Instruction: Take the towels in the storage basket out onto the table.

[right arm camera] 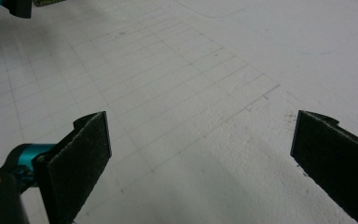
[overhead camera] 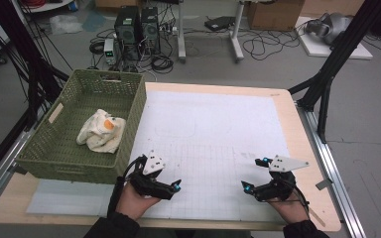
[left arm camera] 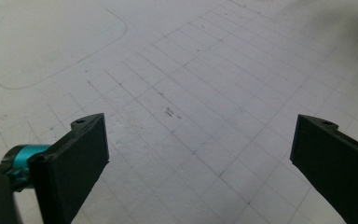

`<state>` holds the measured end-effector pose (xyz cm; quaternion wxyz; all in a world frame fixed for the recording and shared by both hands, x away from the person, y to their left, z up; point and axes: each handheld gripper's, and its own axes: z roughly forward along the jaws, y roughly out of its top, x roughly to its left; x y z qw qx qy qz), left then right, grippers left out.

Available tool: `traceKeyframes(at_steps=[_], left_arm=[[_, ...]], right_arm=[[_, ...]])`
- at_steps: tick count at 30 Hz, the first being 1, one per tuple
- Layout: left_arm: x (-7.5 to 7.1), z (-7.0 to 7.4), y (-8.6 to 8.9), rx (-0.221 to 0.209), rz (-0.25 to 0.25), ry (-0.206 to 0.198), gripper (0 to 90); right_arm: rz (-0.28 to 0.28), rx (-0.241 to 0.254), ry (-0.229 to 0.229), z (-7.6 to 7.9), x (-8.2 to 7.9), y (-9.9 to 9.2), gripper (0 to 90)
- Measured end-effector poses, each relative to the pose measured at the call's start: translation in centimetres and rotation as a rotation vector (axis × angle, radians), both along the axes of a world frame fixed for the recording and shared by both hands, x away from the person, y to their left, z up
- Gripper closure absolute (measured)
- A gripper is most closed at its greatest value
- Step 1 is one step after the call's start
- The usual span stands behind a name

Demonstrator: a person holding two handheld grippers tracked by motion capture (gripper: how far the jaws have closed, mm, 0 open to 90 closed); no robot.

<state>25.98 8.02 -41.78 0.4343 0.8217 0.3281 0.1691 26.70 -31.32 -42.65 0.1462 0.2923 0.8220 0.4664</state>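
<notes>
Both sets of jaws apart, nothing between. My left gripper just beside green basket near corner; right gripper well apart from it, over gridded mat. Crumpled cloth lies inside basket. Risk: reaching in, I snag basket wall or drag basket. Cloth folds and orange patch unclear.

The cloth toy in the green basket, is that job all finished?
It looks put away: the cloth toy lies inside the green basket. Both tongs, left and right, are open and empty over the white mat. Nothing loose remains there to pick up.
</notes>
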Motion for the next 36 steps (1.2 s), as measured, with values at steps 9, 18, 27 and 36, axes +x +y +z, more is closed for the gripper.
traceKeyframes(at_steps=[9, 18, 27, 36], left_arm=[[0.0, -0.01, 0.02, -0.004, -0.003, 0.002, 6.6], [0.19, -0.05, -0.09, -0.017, -0.019, 0.015, 7.3], [0.21, 0.13, -0.02, -0.025, -0.017, 0.018, 7.5], [0.33, 0.07, -0.27, -0.022, -0.025, 0.027, 7.6]], right_arm=[[0.005, -0.006, 0.006, -0.06, -0.07, 0.14, 4.0], [-0.004, -0.006, 0.006, -0.08, -0.1, 0.1, 4.0], [0.01, -0.011, 0.007, -0.21, -0.06, 0.33, 4.0], [0.011, -0.009, 0.009, -0.23, -0.16, 0.25, 4.0]])
